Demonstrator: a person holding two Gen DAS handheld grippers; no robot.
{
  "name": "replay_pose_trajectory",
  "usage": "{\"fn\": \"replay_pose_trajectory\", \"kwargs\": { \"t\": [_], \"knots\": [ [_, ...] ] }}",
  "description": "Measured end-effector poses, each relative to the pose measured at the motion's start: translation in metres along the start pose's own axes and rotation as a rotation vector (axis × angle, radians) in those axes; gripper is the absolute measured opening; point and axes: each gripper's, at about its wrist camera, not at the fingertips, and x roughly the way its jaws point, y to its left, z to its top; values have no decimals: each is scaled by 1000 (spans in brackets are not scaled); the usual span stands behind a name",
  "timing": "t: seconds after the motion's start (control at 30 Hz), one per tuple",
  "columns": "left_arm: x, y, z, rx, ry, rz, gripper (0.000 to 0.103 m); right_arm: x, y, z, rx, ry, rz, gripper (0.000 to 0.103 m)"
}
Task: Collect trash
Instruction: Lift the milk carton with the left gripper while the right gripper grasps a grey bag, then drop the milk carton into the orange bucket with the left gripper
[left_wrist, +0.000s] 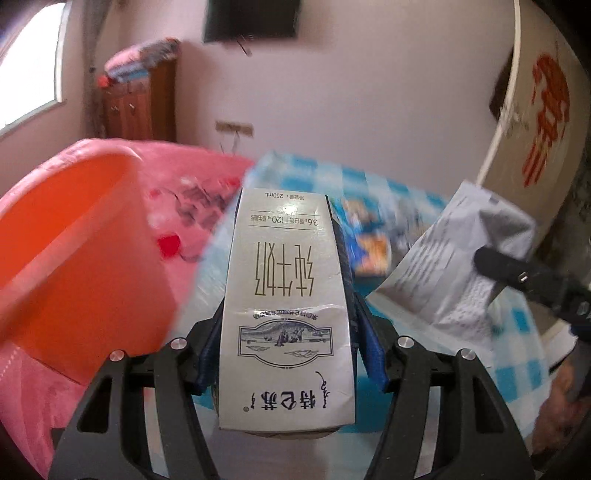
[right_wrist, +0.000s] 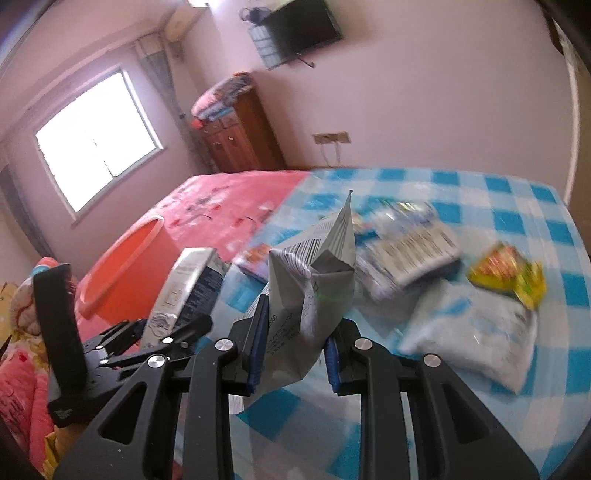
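Your left gripper (left_wrist: 288, 295) clamps the milk carton (left_wrist: 286, 314), your right gripper (right_wrist: 293, 347) the crumpled carton (right_wrist: 310, 291); both hang beside the orange bin (right_wrist: 122, 266), likely for dropping.

A home bedroom
Pink-sheeted bed (right_wrist: 236, 206), wooden wardrobe (right_wrist: 236, 133) stacked with folded quilts (right_wrist: 221, 96), wall-mounted television (right_wrist: 303, 26), bright window (right_wrist: 96, 140)

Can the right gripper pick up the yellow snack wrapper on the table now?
Probably not yet: the right gripper is shut on a crumpled grey carton. The yellow snack wrapper lies uncovered on the checked tablecloth.
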Motion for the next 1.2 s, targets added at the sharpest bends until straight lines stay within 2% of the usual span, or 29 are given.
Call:
{"fn": "replay_pose_trajectory", "kwargs": {
  "t": [0.13, 0.3, 0.5, 0.57, 0.67, 0.7, 0.8, 0.83, 0.87, 1.0, 1.07, 1.2],
  "knots": [
    [-33, 34, 24, -68, -97, 41, 63, 7, 38, 32, -67, -35, 70, 28],
    [-57, 84, 47, -144, -185, 182, 63, 27, 93, 68, -159, -64, 169, 28],
    [-43, 133, 59, -243, -183, 300, 64, 66, 157, 94, -225, -66, 277, 28],
    [-36, 147, 59, -276, -168, 317, 64, 81, 176, 96, -261, -62, 281, 29],
    [-30, 162, 54, -313, -143, 348, 64, 114, 199, 92, -287, -5, 286, 32],
    [-34, 164, 53, -323, -160, 343, 65, 122, 203, 90, -288, 5, 269, 33],
    [-48, 165, 47, -315, -210, 359, 84, 138, 205, 83, -276, 38, 256, 54],
    [-49, 165, 48, -302, -215, 375, 85, 138, 199, 81, -249, 34, 261, 65],
    [-50, 163, 48, -285, -214, 385, 85, 135, 194, 78, -221, 26, 277, 70],
    [-53, 161, 45, -273, -226, 357, 85, 117, 166, 73, -144, -22, 252, 81],
    [-57, 156, 43, -267, -249, 348, 85, 106, 152, 68, -115, -48, 232, 91],
    [-64, 147, 38, -263, -285, 322, 88, 87, 128, 52, -95, -83, 182, 92]
  ]
}}
